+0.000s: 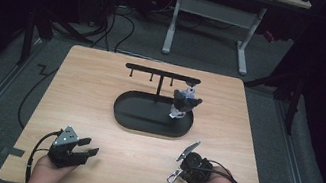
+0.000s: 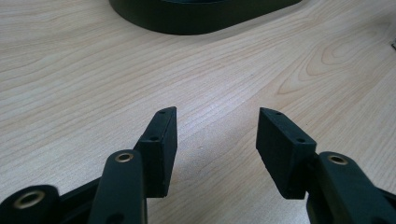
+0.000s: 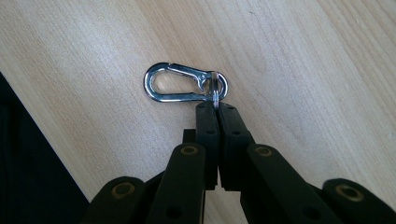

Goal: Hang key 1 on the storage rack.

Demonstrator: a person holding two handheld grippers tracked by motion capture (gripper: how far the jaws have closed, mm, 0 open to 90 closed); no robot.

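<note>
At the near edge of the wooden table [image 1: 100,90], the person's 2 hands each hold a gripper. The left gripper [image 1: 85,149] sits at the near left, low over the wood, its jaws spread well apart with bare table grain between them; in the left gripper view [image 2: 217,140] nothing is held, and the 2 black pads point toward the dark tray ahead. A black cable loops from it off the near left edge of the table.

At the near right, the right gripper [image 1: 176,174] is turned so that it points toward the near edge. Its jaws are pressed together on a thin metal ring, and a silver carabiner clip [image 3: 184,83] hangs from that ring just beyond the jaw tips [image 3: 215,109]. In the high view the clip [image 1: 173,176] shows as a small bright shape just above the wood, near the table's front edge; whether it touches the surface cannot be told.

Farther off, around the middle of the table, lies a black oval tray [image 1: 128,116]. A black stand [image 1: 161,76] rises from it, a post with a horizontal bar carrying small pegs. From the bar's right end hangs a dark and pale item [image 1: 184,103], too small to identify, over the right part of the tray.

Beyond the table, the white legs of a desk [image 1: 244,50] stand on grey floor.
</note>
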